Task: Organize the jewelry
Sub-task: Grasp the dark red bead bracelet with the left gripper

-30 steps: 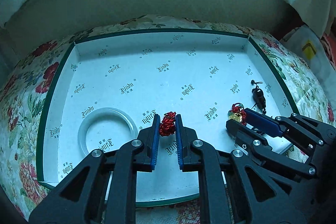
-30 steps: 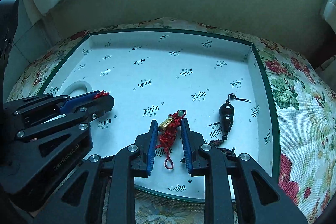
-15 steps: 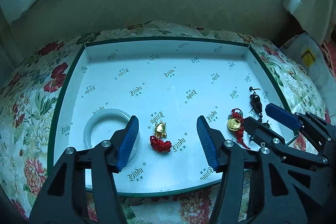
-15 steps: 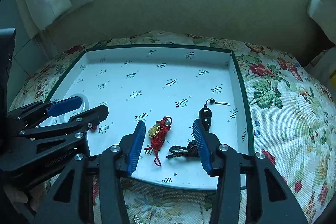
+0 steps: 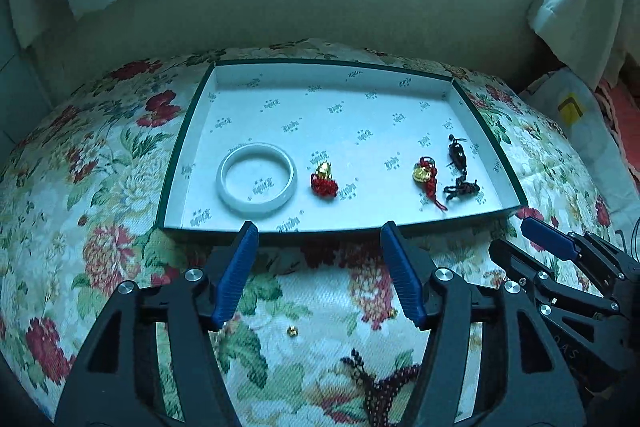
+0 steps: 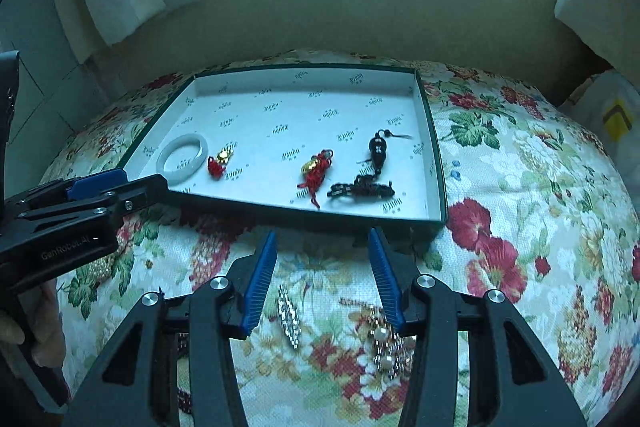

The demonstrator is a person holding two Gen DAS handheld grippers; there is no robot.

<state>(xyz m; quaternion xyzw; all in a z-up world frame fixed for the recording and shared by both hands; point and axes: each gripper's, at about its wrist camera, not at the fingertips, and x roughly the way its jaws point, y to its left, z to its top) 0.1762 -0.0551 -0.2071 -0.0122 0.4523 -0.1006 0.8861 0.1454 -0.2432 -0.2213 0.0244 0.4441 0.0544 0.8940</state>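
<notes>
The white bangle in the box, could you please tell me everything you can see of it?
The white bangle is a smooth, glossy, closed ring, thick-walled, looking like pale jade or glass. It lies flat on the printed white floor of the green-edged box, at the left end near the front wall, with the paper's lettering visible through its hole. A small gold-and-red knotted charm lies just beside it on the right, apparently apart from it. No claw touches the bangle.
</notes>
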